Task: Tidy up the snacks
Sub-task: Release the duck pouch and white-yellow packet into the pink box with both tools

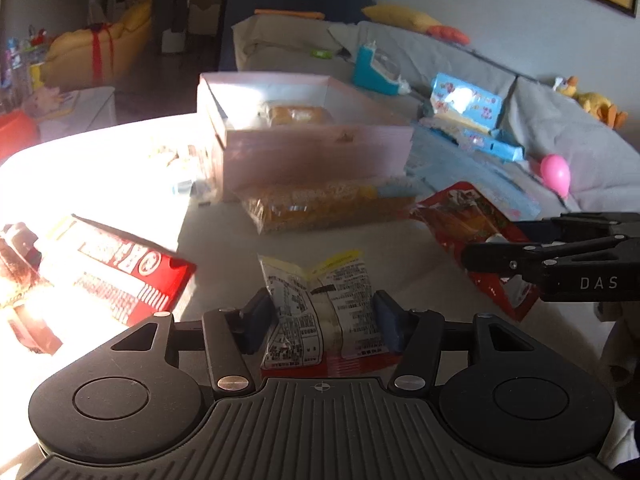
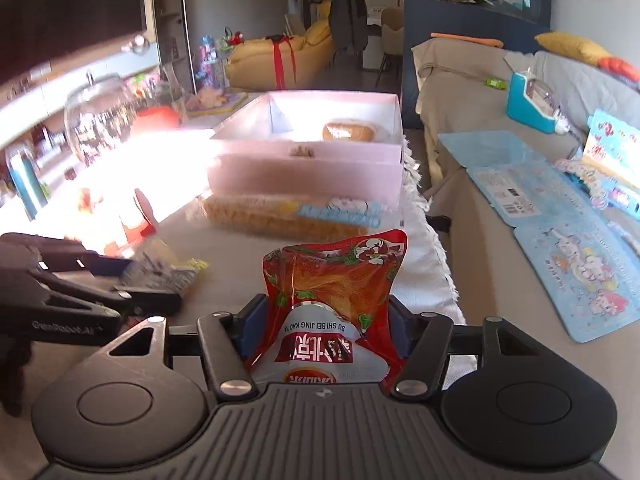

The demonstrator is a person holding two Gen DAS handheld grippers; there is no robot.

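Observation:
In the left wrist view my left gripper point(image 1: 324, 320) is shut on a small white printed snack packet point(image 1: 320, 300) with a yellow top edge, its pads pressing both sides. My right gripper point(image 2: 324, 320) is shut on a red snack packet point(image 2: 336, 276), pinched at its waist and standing upright between the pads. Each gripper shows in the other view: the right gripper point(image 1: 492, 242) on the red packet point(image 1: 452, 212), the left gripper point(image 2: 154, 280) with its white packet point(image 2: 168, 270). Ahead stands an open pink box point(image 1: 316, 140) point(image 2: 308, 160) with a wrapped bun point(image 1: 296, 114) point(image 2: 348, 131) inside.
A long orange snack pack point(image 1: 320, 208) point(image 2: 288, 216) lies against the box's front. A large red packet point(image 1: 120, 280) lies at the left in bright sunlight. A glass bowl point(image 2: 96, 116) stands at the far left. The grey sofa point(image 2: 460, 148) on the right carries blue toy packaging point(image 2: 576, 264) and a pink balloon point(image 1: 556, 174).

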